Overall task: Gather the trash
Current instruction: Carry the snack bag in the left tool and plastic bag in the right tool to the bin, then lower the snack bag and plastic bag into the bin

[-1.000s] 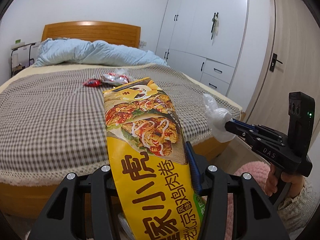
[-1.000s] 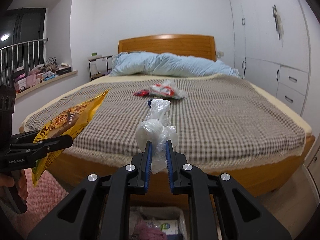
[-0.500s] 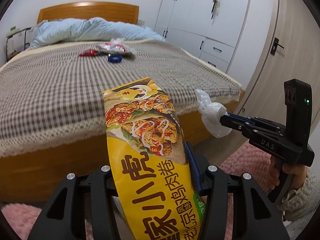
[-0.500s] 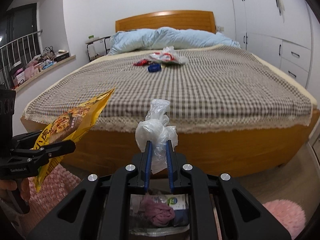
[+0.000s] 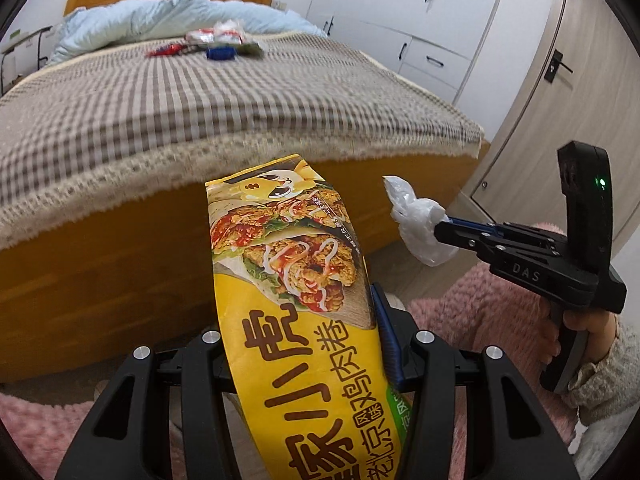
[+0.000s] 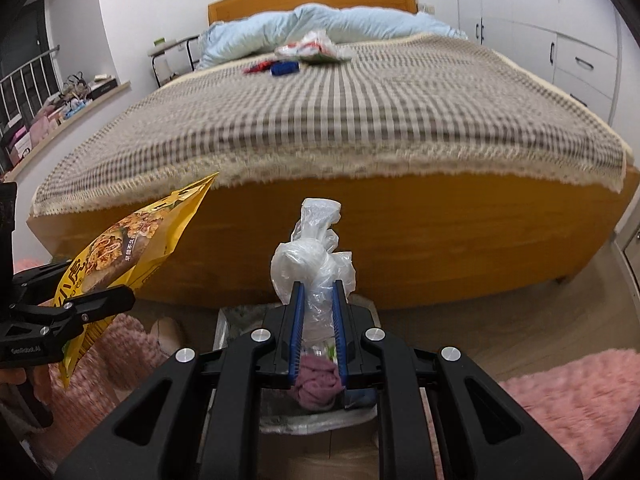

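My left gripper [image 5: 300, 320] is shut on a yellow snack bag [image 5: 288, 280] printed with a chicken roll; the bag sticks up in front of the bed's wooden side. My right gripper [image 6: 318, 286] is shut on a knotted clear plastic bag [image 6: 312, 256]. That plastic bag [image 5: 416, 228] and the right gripper [image 5: 444, 232] show at the right of the left wrist view. The snack bag [image 6: 132, 240] and left gripper [image 6: 116, 300] show at the left of the right wrist view. Below the right gripper stands a lined trash bin [image 6: 222, 328] with a pink wad [image 6: 320, 376] inside.
On the checked bedspread [image 6: 360, 120] lie a white-red wrapper [image 6: 312, 46], a blue item [image 6: 284, 67] and a red wrapper [image 6: 256, 67]. Pink fluffy rugs [image 6: 572, 392] cover the floor on both sides. A wardrobe [image 5: 400, 20] and a door [image 5: 580, 60] stand on the right.
Both grippers have sunk and tipped downward in front of the bed. The bed's top has risen in both views, and the trash bin has come into fuller view under the right gripper. Both grips are unchanged.
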Tool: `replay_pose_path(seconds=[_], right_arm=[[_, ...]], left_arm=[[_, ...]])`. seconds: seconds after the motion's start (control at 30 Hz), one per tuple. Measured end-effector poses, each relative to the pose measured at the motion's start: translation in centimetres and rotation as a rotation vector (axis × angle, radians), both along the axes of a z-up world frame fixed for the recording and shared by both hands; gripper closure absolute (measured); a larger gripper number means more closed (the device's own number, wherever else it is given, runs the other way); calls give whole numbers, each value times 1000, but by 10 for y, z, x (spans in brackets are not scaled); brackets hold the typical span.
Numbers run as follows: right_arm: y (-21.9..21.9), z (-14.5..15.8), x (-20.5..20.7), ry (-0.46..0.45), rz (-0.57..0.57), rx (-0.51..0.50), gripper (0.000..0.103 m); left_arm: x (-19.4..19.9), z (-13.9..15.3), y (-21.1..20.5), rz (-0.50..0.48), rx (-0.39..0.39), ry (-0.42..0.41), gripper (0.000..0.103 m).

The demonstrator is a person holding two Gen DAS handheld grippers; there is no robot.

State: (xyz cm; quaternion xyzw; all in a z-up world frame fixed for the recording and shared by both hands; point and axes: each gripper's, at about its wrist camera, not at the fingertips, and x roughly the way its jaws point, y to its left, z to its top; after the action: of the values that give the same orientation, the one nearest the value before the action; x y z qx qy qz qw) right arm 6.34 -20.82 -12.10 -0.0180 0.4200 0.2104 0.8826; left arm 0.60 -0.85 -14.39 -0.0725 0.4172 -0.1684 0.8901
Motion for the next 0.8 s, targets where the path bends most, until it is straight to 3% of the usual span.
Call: replay_pose_path(seconds=[0.4, 0.8], right_arm=[[12, -58, 9, 161, 12, -48, 89], [6, -82, 21, 255, -64, -97, 89]], left_arm=[[5, -61, -8, -52, -21, 202, 55], [42, -128, -8, -30, -158, 550, 55]])
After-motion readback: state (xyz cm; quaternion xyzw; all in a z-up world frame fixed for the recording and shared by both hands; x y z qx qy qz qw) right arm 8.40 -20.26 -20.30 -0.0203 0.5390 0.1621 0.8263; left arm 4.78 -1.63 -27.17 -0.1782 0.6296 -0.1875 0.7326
